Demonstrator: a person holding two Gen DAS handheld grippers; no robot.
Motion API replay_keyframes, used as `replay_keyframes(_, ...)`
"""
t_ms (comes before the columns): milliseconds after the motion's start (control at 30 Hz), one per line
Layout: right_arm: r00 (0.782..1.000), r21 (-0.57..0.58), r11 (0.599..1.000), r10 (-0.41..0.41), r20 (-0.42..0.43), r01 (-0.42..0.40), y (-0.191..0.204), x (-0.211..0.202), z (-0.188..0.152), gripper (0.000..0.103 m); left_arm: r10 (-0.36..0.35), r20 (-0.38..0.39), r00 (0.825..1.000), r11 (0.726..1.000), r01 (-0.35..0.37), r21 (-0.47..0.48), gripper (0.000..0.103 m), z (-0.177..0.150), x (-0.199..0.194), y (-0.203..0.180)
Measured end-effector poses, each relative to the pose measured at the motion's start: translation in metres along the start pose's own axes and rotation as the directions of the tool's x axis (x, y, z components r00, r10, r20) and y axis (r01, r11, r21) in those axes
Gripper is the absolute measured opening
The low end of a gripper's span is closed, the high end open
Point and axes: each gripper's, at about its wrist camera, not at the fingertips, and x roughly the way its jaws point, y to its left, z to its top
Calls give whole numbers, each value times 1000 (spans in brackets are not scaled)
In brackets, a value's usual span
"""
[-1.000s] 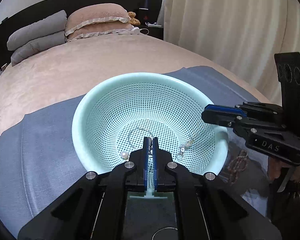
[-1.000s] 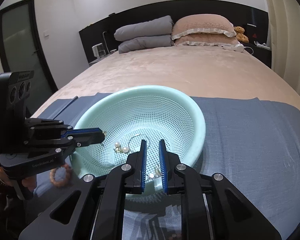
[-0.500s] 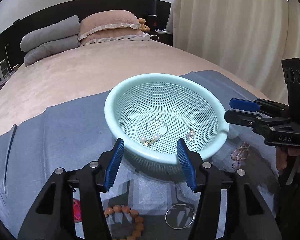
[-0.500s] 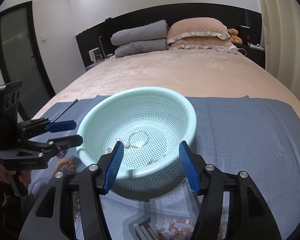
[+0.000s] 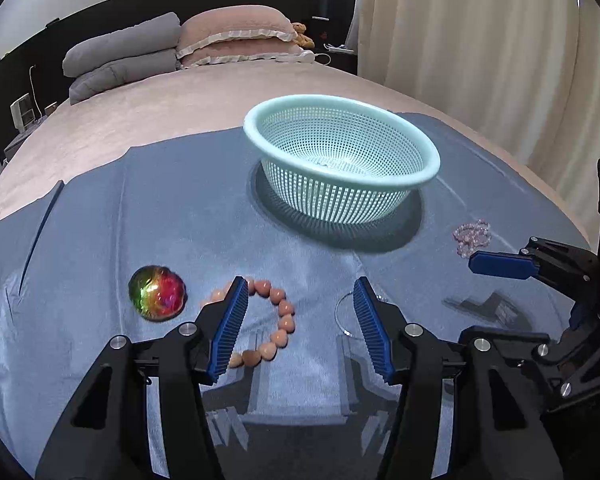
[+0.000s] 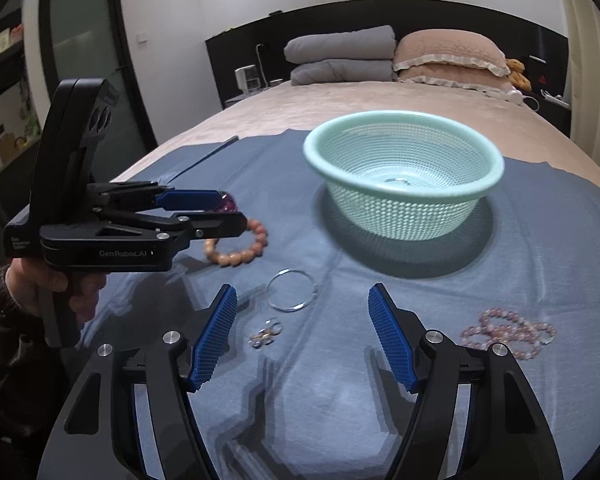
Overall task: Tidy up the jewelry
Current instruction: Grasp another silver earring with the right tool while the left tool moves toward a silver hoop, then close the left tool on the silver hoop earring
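Both claws backed off the basket, now empty-handed

My left gripper point(image 5: 300, 322) stands open, my right gripper point(image 6: 302, 338) is opening, neither holding anything; the basket point(image 6: 404, 160) mid-cloth keeps their drop-offs. Beaded bracelet point(image 5: 278, 312), silver bangle point(image 6: 292, 290), earrings point(image 6: 265, 334), pink strand point(image 6: 512, 332) near the cloth's point(image 6: 540, 240) front edge; nothing blocks.

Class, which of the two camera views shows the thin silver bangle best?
The right wrist view: the silver bangle lies whole and unblocked on the blue cloth. In the left wrist view only an arc of it shows beside a finger of the left gripper.
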Motion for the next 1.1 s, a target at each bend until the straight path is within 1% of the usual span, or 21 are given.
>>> replay_keyframes(33, 1000, -8, 1000, -2, -13, 2, 5, 5, -2, 63, -1, -3, 1000, 1000, 1, -1, 56, -4, -2, 1)
replay_keyframes(100, 999, -16, 1000, 2, -37, -2, 12, 15, -6, 54, 3, -12, 1000, 1000, -3, -7, 56, -11, -6, 4)
replay_keyframes(133, 999, -14, 1000, 4, -51, -5, 14, 21, -8, 52, 4, -15, 1000, 1000, -4, -7, 56, -14, -7, 4)
replay_keyframes(233, 997, -3, 1000, -5, -79, 4, 15, 33, -13, 42, 10, -23, 1000, 1000, -10, -5, 56, -20, -10, 7)
replay_keyframes(300, 994, -4, 1000, -17, -104, 17, 16, 41, -20, 30, 17, -21, 1000, 1000, -17, -6, 56, -24, -11, 8)
replay_keyframes(367, 995, -27, 999, -46, -88, 43, 17, 41, -24, 24, 15, -1, 1000, 1000, -15, -22, 56, -25, -13, 8)
replay_keyframes(433, 995, -13, 998, -57, -82, 56, 14, 40, -25, 16, -6, 7, 1000, 999, 6, -36, 56, -26, -14, 8)
replay_keyframes(467, 995, -2, 999, -52, -81, 52, 11, 39, -26, 14, -5, 8, 1000, 999, 5, -33, 56, -25, -13, 5)
replay_keyframes(533, 996, -4, 999, -46, -82, 46, 11, 37, -27, 13, -8, 5, 1000, 1000, 8, -21, 56, -25, -8, 0)
replay_keyframes(633, 996, -10, 999, -50, -76, 50, 10, 33, -28, 13, -47, -5, 999, 999, 47, -23, 56, -26, 3, -8)
replay_keyframes(667, 996, -6, 999, -51, -72, 50, 9, 30, -29, 13, -47, -13, 999, 999, 47, -24, 56, -26, 8, -10)
replay_keyframes(800, 995, 2, 996, -85, -55, 85, 2, 18, -28, 13, -68, -44, 997, 997, 67, -28, 56, -27, 26, -20)
replay_keyframes(933, 991, 29, 990, -135, -14, 135, -15, 3, -29, 13, -87, -65, 994, 996, 87, -9, 56, -25, 40, -32)
replay_keyframes(1100, 988, 68, 985, -156, -8, 156, -34, -7, -31, 13, -114, -89, 989, 993, 115, 2, 56, -23, 55, -44)
